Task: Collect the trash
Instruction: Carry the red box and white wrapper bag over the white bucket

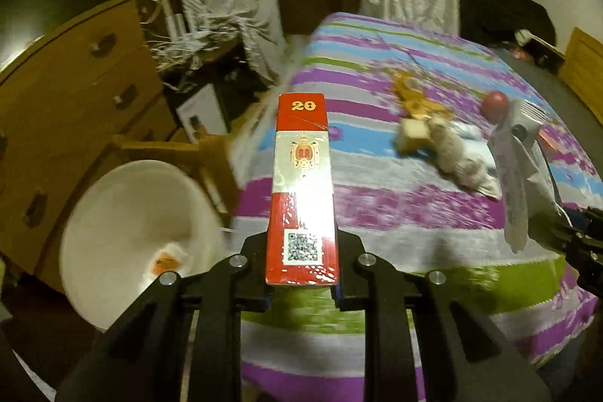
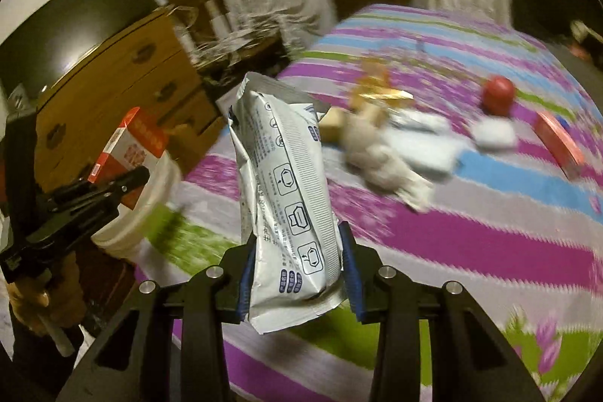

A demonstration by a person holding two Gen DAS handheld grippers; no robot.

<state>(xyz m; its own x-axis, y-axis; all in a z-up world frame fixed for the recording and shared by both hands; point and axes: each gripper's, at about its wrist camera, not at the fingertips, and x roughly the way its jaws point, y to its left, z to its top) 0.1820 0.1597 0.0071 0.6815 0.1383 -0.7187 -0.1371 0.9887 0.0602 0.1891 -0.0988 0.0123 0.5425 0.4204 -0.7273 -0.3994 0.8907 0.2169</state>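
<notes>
The left tool (image 1: 301, 274) pinched a red carton (image 1: 302, 187) by its near end, long axis pointing away; the white bucket (image 1: 124, 213) sat just left, off the bed's (image 1: 414, 213) left edge. The right tool (image 2: 297, 274), farther off, pinched a silver pouch (image 2: 282, 191).

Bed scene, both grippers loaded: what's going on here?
A person is clearing trash off a bed with a striped cover, one handheld gripper in each hand. The left gripper is clamped on a red and white carton, held near the white bucket beside the bed. The right gripper grips a silver-white wrapper. Crumpled paper, a red ball and a red box are still on the bed.
</notes>
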